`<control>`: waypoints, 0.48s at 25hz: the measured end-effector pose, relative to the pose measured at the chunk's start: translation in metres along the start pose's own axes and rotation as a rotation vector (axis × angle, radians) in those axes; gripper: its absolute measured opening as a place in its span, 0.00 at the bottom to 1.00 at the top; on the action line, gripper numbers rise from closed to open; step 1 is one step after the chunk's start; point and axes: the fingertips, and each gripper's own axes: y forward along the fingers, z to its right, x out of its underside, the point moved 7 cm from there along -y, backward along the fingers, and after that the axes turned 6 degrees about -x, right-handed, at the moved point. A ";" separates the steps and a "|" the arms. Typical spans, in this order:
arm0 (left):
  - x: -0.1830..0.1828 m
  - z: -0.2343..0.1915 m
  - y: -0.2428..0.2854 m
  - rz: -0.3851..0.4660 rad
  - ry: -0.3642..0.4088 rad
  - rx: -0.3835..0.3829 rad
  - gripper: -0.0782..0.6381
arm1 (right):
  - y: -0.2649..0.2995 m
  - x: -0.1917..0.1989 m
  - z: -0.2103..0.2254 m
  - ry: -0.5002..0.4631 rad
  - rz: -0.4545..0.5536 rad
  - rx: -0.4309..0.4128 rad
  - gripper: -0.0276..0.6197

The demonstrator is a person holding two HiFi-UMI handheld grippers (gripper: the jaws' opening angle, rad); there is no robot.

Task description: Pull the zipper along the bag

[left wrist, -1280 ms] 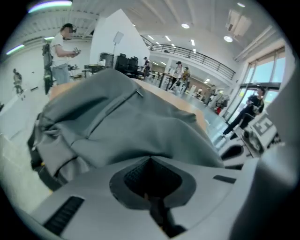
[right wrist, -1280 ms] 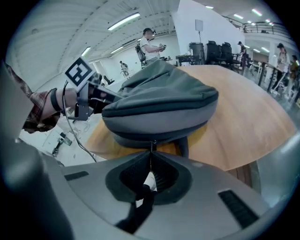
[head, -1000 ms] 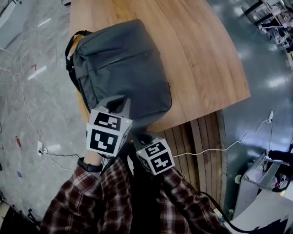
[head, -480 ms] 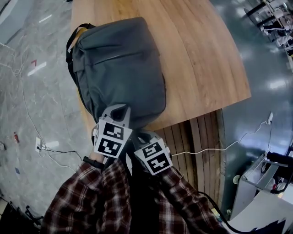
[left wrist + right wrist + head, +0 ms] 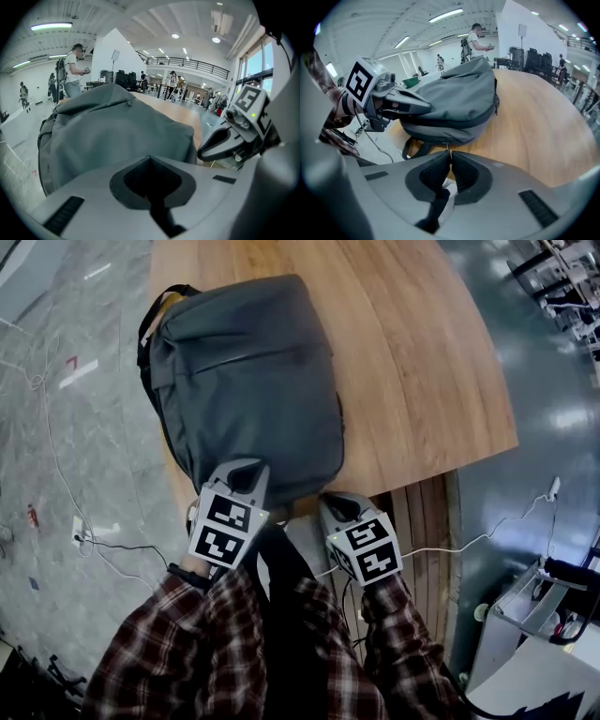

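A grey bag lies flat on the wooden table, its near end at the table's front edge. My left gripper is shut, its tips against the bag's near left edge, apparently pinching the fabric. My right gripper sits just off the near right corner, jaws shut. In the right gripper view the small metal zipper pull hangs from the dark zipper band and is pinched at the tips of the right gripper. That view also shows the left gripper on the bag.
A black strap loops off the bag's far left corner over the table side. Below the front edge is a slatted wooden panel. A white cable runs across the floor to a white cart. People stand far off.
My right gripper has moved to the right along the bag's near edge, away from the left gripper. The left gripper has held its place at the bag.
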 end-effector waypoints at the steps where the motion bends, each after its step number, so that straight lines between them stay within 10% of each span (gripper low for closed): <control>1: 0.001 0.000 0.000 -0.002 -0.001 0.003 0.12 | -0.002 0.000 0.007 0.003 -0.004 0.006 0.07; 12: 0.009 0.001 -0.004 -0.021 0.022 0.046 0.12 | -0.003 -0.021 0.079 0.015 -0.025 0.108 0.08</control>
